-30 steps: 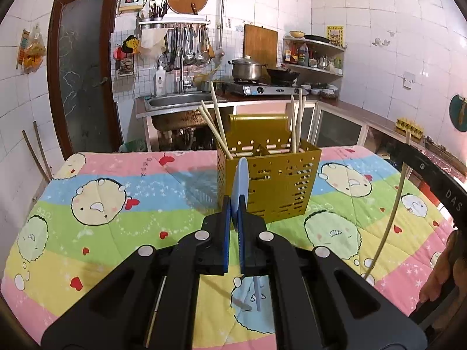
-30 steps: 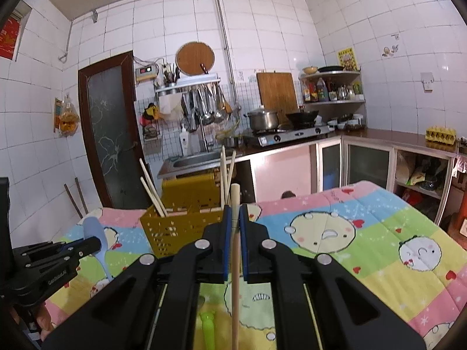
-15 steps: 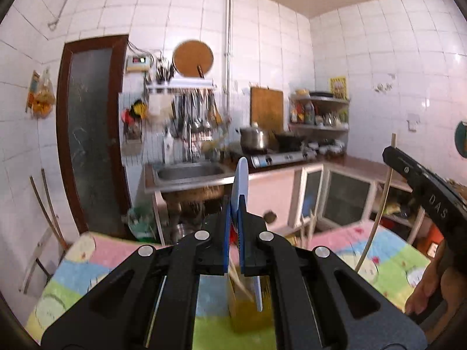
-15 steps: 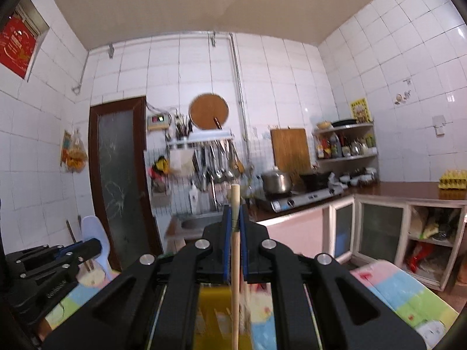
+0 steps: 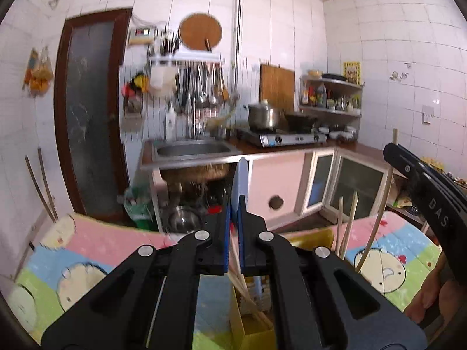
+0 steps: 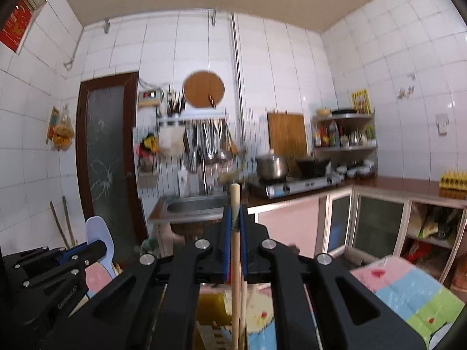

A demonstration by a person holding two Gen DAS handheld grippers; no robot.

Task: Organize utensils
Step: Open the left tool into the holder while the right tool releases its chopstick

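Blue spatula (image 5: 242, 179): standing upright, its flat blade rising above the left gripper (image 5: 232, 243), whose jaws are clamping together on it; in the right wrist view the pale blade (image 6: 100, 237) is showing at the left, above that same gripper (image 6: 87, 252).
Wooden stick (image 6: 235, 233): a round wooden utensil handle, sitting upright with the jaws of the right gripper (image 6: 235, 243) pressing on it; in the left wrist view it (image 5: 379, 210) is slanting down at the right, under the right gripper (image 5: 392, 150).
Yellow utensil holder (image 5: 248, 320): sitting low and near, mostly hidden below the left gripper, on the cartoon-print cloth (image 5: 84, 250); both grippers are hanging above it.
Chopsticks (image 5: 347, 227): leaning in the holder, tips pointing up.
Hand (image 5: 429, 300): partly showing at the right edge, gripping the right tool.
Far side: sink (image 5: 191, 148), pot (image 5: 264, 115) on the gas stove (image 5: 287, 138), and dark door (image 5: 87, 110) at the left.
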